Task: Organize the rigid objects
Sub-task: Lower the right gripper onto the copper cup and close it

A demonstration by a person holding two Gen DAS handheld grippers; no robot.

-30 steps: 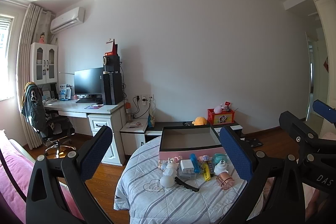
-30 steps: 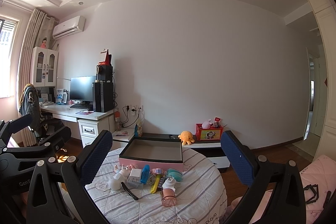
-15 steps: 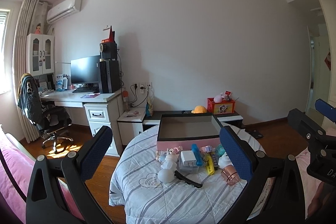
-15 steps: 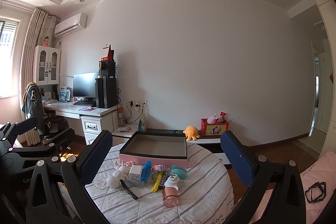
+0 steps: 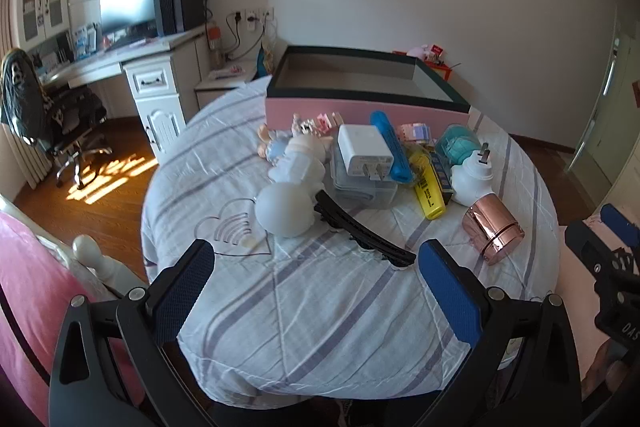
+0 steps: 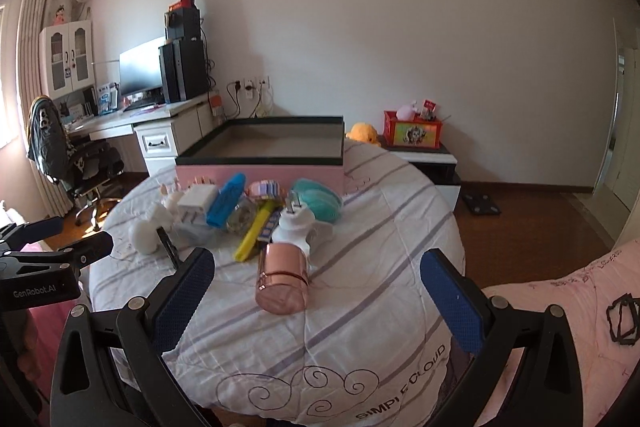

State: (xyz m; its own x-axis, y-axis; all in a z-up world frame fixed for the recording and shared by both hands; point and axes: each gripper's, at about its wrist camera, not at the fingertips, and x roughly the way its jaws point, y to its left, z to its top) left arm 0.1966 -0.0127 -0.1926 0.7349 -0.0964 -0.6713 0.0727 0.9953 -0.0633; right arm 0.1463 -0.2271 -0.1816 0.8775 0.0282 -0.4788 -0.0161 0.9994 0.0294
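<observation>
Both hand-held grippers (image 5: 316, 293) (image 6: 318, 297) hover spread wide above the round table (image 5: 320, 327), empty.

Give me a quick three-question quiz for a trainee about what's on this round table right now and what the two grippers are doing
1. True or false: the pink box already holds some of the items.
2. Which item lies nearest the right gripper? A) blue case B) rose-gold cylinder C) white charger
3. Fill in: the black hair clip lies on the striped cloth, touching the white ____ lamp.

Key
1. False: its inside shows bare.
2. B: the rose-gold cylinder lies on its side between the open fingers, ungripped.
3. Round: the white round lamp. The left gripper is open too.
</observation>
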